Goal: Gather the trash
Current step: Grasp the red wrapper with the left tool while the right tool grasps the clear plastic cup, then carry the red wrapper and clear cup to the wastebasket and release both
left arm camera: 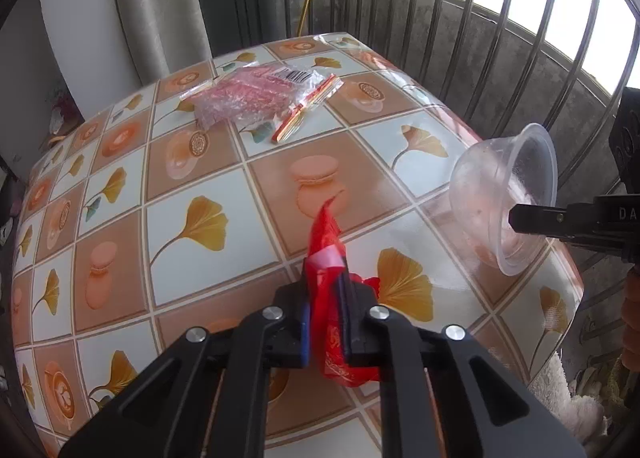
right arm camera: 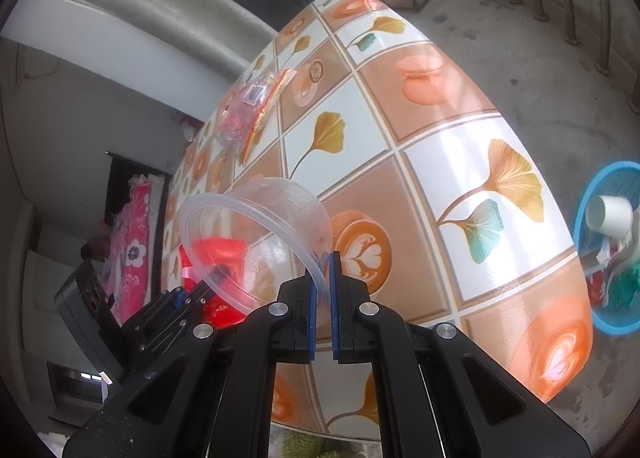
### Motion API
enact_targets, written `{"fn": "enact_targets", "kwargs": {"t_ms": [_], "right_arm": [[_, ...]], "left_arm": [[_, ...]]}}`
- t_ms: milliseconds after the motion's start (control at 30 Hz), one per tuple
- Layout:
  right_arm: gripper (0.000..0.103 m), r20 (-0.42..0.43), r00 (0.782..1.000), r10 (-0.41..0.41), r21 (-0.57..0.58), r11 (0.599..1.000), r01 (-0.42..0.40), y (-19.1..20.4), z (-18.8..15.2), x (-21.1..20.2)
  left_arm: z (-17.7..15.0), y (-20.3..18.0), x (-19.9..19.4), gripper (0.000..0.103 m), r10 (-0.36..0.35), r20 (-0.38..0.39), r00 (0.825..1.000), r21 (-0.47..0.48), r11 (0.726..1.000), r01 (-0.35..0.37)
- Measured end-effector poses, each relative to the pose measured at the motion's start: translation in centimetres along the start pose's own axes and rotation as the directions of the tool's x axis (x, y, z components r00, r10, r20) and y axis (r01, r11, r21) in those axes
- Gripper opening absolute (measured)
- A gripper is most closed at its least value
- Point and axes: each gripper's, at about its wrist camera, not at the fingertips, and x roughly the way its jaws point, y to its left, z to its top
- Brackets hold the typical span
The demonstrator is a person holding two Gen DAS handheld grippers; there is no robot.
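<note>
The left gripper [left arm camera: 324, 286] pinches a red wrapper [left arm camera: 326, 254] between nearly closed fingers, held above the table [left arm camera: 200, 186]. The right gripper [right arm camera: 323, 278] clamps the rim of a clear bowl [right arm camera: 256, 234], its fingers almost together on the thin plastic, and the bowl hangs tipped on its side over the table edge. More trash, a clear bag [left arm camera: 260, 94] with pink contents, lies well apart at the far side of the table. A blue basket [right arm camera: 604, 250] with a white cup [right arm camera: 610, 216] and other scraps in it stands on the floor beside the table; it looks like the place for the trash.

The risks are mostly of slipping. The wrapper is thin and slick, and only a narrow strip sits between the pads, so a quick swing could pull it free. The bowl is gripped at one point on a flexible rim; it may pivot, flex out, or strike the table edge on the way to the basket. Dropped from high up, the light bowl could bounce off the cup and land on the floor
</note>
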Motion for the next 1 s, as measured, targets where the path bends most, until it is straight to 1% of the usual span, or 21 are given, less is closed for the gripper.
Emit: {"fn": "enact_targets", "kwargs": {"t_ms": [267, 667, 833, 1000], "right_arm": [[0.004, 0.020, 1.000, 0.012, -0.004, 1.000, -0.012, -0.1, -0.1, -1.0], [0.004, 0.058, 0.998, 0.033, 0.001, 0.999, -0.033, -0.7, -0.4, -3.2], [0.004, 0.091, 0.995, 0.040, 0.012, 0.999, -0.042, -1.3, -0.5, -4.6], [0.004, 0.141, 0.989, 0.042, 0.039, 0.998, -0.048, -2.6, -0.5, -6.9]], "left_arm": [[0.5, -0.9, -1.6, 0.007, 0.020, 0.049, 0.999, 0.040, 0.999, -0.022], [0.7, -2.1, -3.2, 0.007, 0.033, 0.089, 0.996, 0.067, 0.997, -0.039], [1.2, -3.1, -3.9, 0.007, 0.032, 0.110, 0.993, 0.090, 0.995, -0.042], [2.0, -4.7, -4.4, 0.007, 0.017, 0.132, 0.991, 0.125, 0.992, -0.033]]}}
